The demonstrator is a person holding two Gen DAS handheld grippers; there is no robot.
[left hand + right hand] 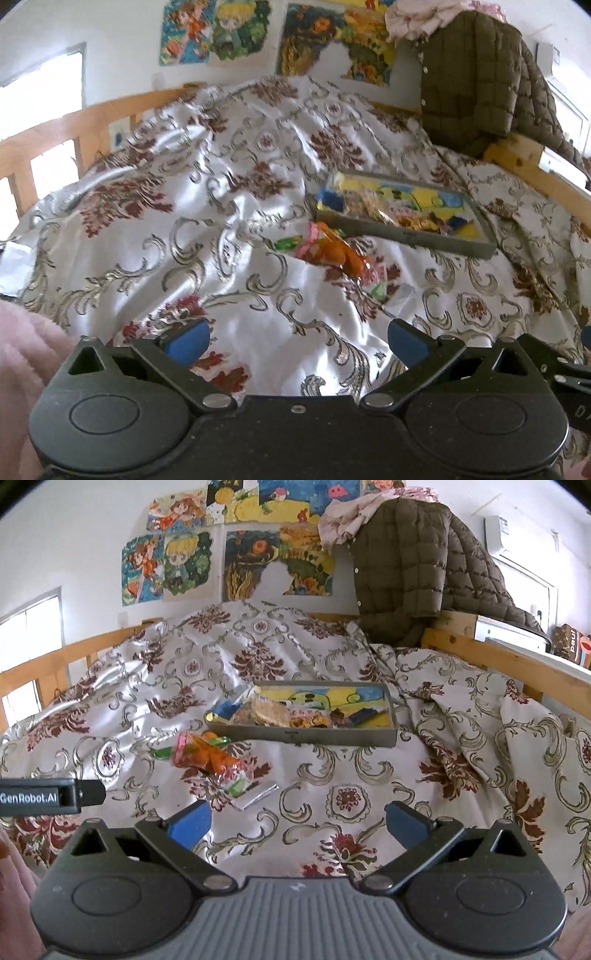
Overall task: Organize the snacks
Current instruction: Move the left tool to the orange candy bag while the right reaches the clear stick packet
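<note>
Both the left gripper [297,338] and the right gripper [297,818] are spread wide and hold nothing. Just ahead, crinkly snack packets [212,762] lie loose on the shiny patterned bedspread [332,797]. Behind them, the shallow grey tray [306,734] already holds several wrappers. The task seems about half done.

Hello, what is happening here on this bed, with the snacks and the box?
A person is sorting snacks on a bed with a patterned satin bedspread. Both tongs, left and right, are open and hold nothing. A shallow grey cardboard tray already contains several wrapped snacks. A small pile of orange and green snack packets and a silver wrapper lie loose on the bedspread in front of the tray, not yet put in.
</note>
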